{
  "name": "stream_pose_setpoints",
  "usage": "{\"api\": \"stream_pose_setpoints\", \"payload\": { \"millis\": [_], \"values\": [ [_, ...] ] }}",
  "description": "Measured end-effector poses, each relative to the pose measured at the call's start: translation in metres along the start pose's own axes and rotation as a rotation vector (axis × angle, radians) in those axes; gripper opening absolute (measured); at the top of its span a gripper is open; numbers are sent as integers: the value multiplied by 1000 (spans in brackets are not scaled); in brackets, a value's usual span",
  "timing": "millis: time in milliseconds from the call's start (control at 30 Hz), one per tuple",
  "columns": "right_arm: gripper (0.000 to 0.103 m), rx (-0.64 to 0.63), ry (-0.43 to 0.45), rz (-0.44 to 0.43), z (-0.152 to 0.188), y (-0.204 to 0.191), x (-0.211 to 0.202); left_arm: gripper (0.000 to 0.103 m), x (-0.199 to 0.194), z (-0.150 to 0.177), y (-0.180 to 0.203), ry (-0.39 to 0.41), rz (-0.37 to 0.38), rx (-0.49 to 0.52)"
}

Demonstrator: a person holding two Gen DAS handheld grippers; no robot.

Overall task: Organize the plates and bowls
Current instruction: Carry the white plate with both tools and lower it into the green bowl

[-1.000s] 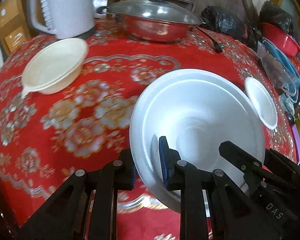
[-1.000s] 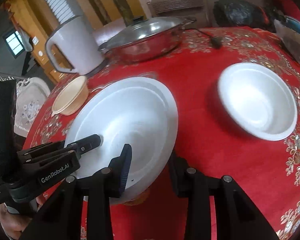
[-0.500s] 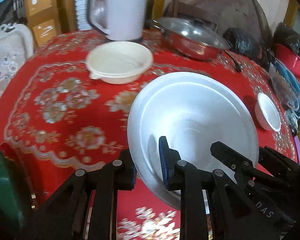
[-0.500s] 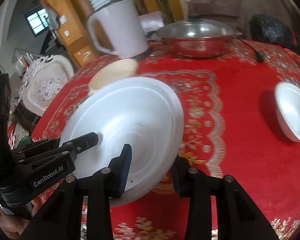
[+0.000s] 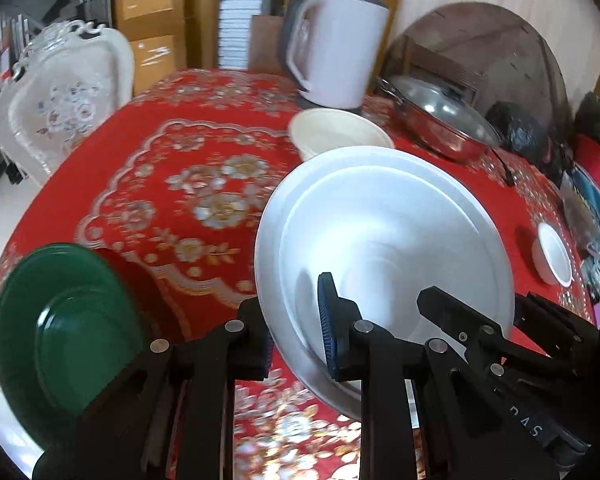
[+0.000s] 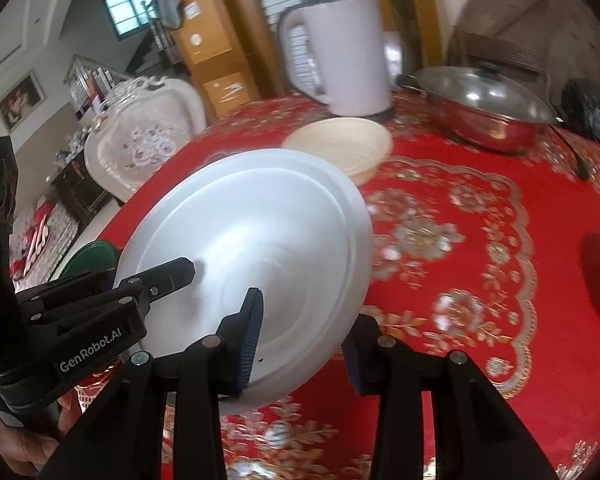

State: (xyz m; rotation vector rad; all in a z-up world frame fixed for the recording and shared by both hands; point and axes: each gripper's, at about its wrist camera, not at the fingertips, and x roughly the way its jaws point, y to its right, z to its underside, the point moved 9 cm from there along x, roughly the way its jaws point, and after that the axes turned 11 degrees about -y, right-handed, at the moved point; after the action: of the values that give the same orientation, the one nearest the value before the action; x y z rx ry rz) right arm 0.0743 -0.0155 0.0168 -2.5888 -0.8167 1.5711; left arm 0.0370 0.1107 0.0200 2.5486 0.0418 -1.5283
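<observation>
Red tablecloth (image 5: 148, 184) now shows a green plate (image 5: 64, 332); both grippers (image 5: 296, 332) (image 6: 304, 332) still clamp the white plate (image 5: 384, 240).

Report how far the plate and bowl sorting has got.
Done: nothing looks stacked yet. In hand: both grippers, left and right, grip the white plate, tilted above the cloth. Left: green plate, cream bowl and small white bowl all sit apart.
</observation>
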Motion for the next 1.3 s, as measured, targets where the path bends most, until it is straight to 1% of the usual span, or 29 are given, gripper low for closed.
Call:
{"api": "stream_pose_setpoints", "payload": {
  "millis": [167, 533, 767, 1033, 1300],
  "values": [
    [38, -55, -2, -14, -6, -29, 6, 19, -15, 7, -26, 22, -12, -38],
    [38, -167, -18, -32, -7, -88, 16, 19, -38, 26, -80, 49, -38, -121],
    [38, -239, -31, -45, -9, -126, 26, 19, -53, 39, -117, 71, -70, -182],
    [38, -320, -48, -58, -11, -167, 41, 19, -56, 53, -154, 64, -97, -231],
    [38, -375, -90, -56, -3, -195, 59, 19, -51, 69, -185, 41, -110, -284]
  ]
}}
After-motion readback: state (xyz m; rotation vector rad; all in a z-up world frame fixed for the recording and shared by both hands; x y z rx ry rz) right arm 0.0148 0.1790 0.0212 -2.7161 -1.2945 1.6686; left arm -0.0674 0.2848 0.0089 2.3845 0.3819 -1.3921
